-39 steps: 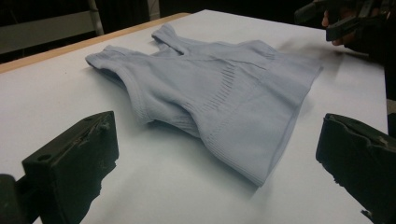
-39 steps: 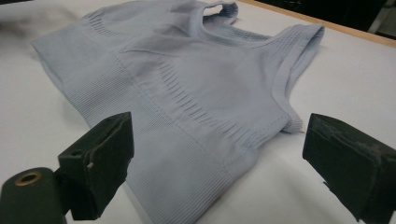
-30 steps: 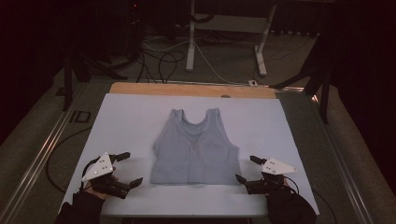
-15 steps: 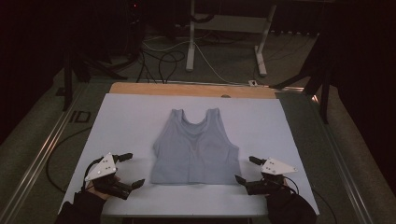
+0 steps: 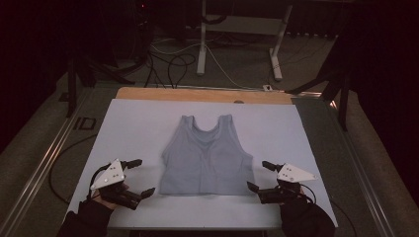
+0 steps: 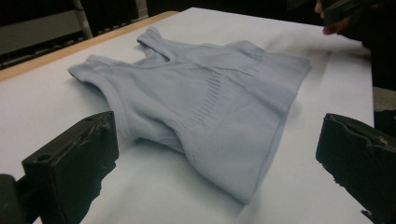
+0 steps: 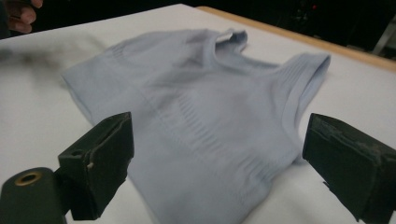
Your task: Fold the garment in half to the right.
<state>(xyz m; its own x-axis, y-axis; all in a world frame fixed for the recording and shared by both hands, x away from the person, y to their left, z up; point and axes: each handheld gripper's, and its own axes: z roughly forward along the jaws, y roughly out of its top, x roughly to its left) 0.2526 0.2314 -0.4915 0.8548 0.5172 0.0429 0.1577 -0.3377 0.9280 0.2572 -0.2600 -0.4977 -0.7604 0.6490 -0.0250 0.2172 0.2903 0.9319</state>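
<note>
- Lying flat mid-table, the top (image 5: 206,157) is touching neither gripper.
- Left gripper (image 5: 140,177) is sitting at its 8 o'clock, jaws gaping wide, empty.
- Right gripper (image 5: 260,176) is sitting at 4 o'clock, likewise.

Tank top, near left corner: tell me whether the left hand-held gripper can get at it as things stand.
Probably yes. The left hand-held gripper is open beside that corner of the tank top, with just bare table between them.
</note>
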